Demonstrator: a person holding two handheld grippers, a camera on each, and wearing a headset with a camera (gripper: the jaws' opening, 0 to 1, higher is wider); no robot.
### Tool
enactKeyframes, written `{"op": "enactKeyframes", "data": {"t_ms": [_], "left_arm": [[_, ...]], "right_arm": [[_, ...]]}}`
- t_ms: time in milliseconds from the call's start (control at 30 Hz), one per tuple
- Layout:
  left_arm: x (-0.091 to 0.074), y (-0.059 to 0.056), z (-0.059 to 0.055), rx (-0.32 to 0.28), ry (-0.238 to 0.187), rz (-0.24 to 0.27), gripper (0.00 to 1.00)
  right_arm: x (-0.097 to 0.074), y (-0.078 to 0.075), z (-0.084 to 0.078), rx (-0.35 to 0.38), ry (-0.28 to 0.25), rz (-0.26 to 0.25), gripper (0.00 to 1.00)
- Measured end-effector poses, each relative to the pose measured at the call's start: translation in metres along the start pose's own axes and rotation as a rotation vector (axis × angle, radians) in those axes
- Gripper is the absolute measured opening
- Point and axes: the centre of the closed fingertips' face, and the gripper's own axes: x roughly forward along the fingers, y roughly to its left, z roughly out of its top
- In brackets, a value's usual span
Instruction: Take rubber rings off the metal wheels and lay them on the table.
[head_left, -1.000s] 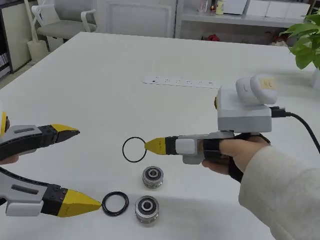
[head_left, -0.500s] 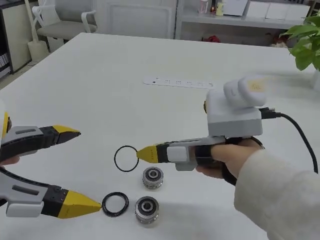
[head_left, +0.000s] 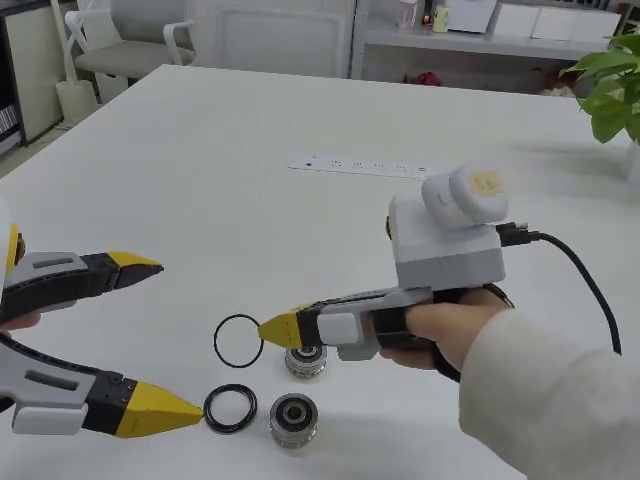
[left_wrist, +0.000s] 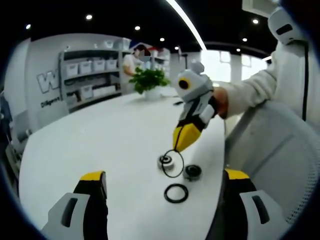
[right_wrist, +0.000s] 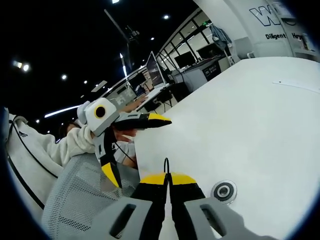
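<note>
Two wheels and two rings sit on the white table (head_left: 200, 180), with two grippers over them. Take the near wheel (head_left: 294, 418) as the mark. The far wheel (head_left: 305, 360) stands just beyond it, partly behind the right gripper (head_left: 262, 330). The thick ring (head_left: 230, 408) lies flat just left of the near wheel, apart from it. The right gripper, held in a hand (head_left: 450, 330), reaches in from the right beyond the near wheel; its yellow tips are pressed together on the thin ring (head_left: 238, 341), which hangs off them to the left beside the far wheel. Whether that ring touches the table cannot be told. The left gripper (head_left: 170, 338) is left of the near wheel with its jaws spread wide, one tip just beside the thick ring and the other well beyond it, holding nothing. One power strip (head_left: 365, 166) lies far beyond the near wheel, and one plant (head_left: 612, 70) is at the far right. The left gripper view faces the scene from the other side, so the thin ring (left_wrist: 172, 164) overlaps the far wheel (left_wrist: 166, 161), and all four parts show between the spread jaws. The right gripper view shows the thin ring (right_wrist: 166, 165) edge-on as a thin line above its closed tips, one wheel (right_wrist: 223, 190) to their right, and the left gripper (right_wrist: 135, 150) open.
</note>
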Motion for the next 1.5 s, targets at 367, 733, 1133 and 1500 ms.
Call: {"op": "enactKeyframes", "data": {"t_ms": [367, 733, 1133, 1500], "left_arm": [[0.001, -0.002, -0.001, -0.001, 0.004, -0.012, 0.97], [0.002, -0.006, -0.004, -0.002, 0.016, -0.035, 0.96], [0.006, -0.009, -0.013, 0.002, 0.047, -0.069, 0.96], [0.012, -0.017, -0.023, 0.014, 0.092, -0.11, 0.96]], "right_arm": [[0.008, 0.005, -0.011, -0.02, 0.052, 0.014, 0.0], [0.017, 0.007, -0.026, -0.033, 0.11, 0.021, 0.0], [0.024, 0.001, -0.042, -0.038, 0.166, 0.009, 0.0], [0.026, -0.006, -0.048, -0.028, 0.186, -0.013, 0.0]]}}
